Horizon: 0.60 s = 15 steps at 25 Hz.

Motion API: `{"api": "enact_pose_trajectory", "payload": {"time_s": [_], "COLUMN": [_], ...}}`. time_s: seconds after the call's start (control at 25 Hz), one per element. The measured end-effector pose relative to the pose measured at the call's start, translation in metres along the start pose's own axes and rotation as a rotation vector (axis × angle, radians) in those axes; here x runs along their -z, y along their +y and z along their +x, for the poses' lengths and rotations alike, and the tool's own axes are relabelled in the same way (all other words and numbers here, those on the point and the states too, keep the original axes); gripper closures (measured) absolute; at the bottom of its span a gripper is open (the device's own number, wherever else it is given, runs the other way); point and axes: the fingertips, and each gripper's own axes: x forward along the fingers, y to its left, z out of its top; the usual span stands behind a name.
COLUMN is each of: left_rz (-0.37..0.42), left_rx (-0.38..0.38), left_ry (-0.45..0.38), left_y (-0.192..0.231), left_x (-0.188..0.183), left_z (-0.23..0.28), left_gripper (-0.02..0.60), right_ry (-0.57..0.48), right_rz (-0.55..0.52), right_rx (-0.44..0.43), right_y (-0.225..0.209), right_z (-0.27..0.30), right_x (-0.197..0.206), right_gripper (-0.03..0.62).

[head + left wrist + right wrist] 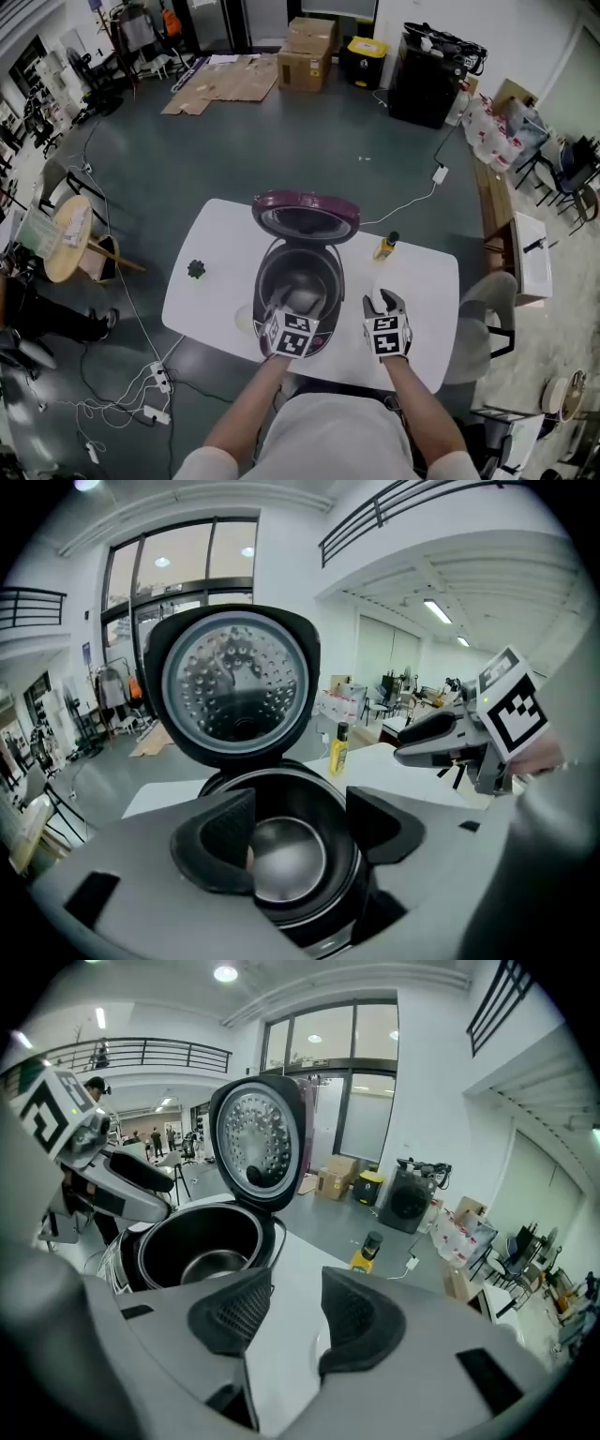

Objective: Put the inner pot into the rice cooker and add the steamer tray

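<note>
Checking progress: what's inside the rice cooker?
The rice cooker shows dark walls and a shiny metal bottom, nothing else. The left gripper covers its near rim in the head view.

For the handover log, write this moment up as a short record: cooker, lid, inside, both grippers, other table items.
cooker: rice cooker on white table
lid: lid open, standing upright
inside: dark wall, shiny bottom; no steamer tray in view
left gripper: jaws apart, empty, at cooker's near rim
right gripper: jaws apart, empty, over table right of cooker
other items: yellow bottle; small dark object
</note>
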Motion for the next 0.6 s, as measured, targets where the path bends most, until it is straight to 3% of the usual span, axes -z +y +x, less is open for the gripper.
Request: {"api": "enact_pose_trajectory", "payload": {"time_s": [0.28, 0.6], "left_rz": [-0.004, 0.004], "left_rx": [0.03, 0.079], "left_ry": [-0.072, -0.067], "left_y": [-0.052, -0.127], "left_x": [-0.034, -0.054], "left_z": [0.005, 0.036], "left_gripper": [0.278, 0.274], "right_ry": [-0.019, -0.01], "right_rz": [0.034, 0.071], "right_rx": [0.009, 0.0], "right_y": [-0.042, -0.103], "right_z": [-0.027, -0.046], "right_x": [0.013, 0.047], "right_gripper": [0.41, 0.408]}}
